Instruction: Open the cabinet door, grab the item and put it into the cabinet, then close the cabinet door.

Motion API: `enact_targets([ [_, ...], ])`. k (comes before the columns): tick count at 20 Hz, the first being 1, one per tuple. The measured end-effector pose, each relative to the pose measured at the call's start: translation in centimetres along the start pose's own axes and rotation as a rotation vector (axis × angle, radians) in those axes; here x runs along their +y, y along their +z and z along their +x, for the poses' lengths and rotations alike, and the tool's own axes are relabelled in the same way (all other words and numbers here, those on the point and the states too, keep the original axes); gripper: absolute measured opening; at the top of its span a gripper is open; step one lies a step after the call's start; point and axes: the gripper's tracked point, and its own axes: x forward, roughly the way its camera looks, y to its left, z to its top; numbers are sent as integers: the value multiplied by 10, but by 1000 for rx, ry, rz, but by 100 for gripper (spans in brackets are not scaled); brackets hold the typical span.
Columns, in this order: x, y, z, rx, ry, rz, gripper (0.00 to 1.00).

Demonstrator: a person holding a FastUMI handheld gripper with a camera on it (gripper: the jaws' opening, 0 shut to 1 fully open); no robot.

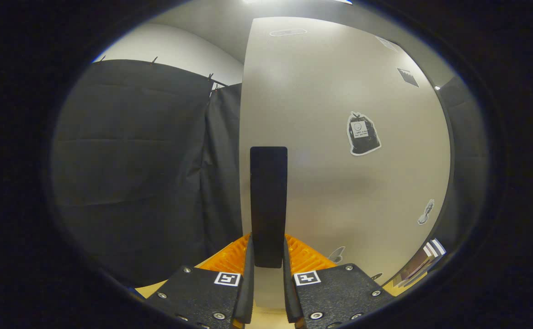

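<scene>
The cabinet door point(339, 192) is a pale grey panel standing close in front of me, its left edge bordering the black cloth. A tall black handle point(269, 196) runs upright along that edge. My gripper point(268, 260) is at the handle's lower end, with one finger pressed against each side of it, so it is shut on the handle. The cabinet's inside is hidden behind the door. I cannot make out the item to be stored.
Several stickers dot the door, among them a black bag-shaped one point(363, 135). A striped stack, perhaps books point(424, 260), lies low to the right of the door. Black cloth wall point(138, 173) hangs to the left. A pale wooden surface point(266, 315) lies below the fingers.
</scene>
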Motion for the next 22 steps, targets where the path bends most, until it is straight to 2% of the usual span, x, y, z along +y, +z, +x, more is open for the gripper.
enact_targets([
  [6,-2,-2,-34,11,69,-3,28],
  [9,-2,-3,-48,0,135,0,28],
  [17,-12,-6,-55,18,277,6,28],
  [22,-20,-7,-64,22,334,14,28],
])
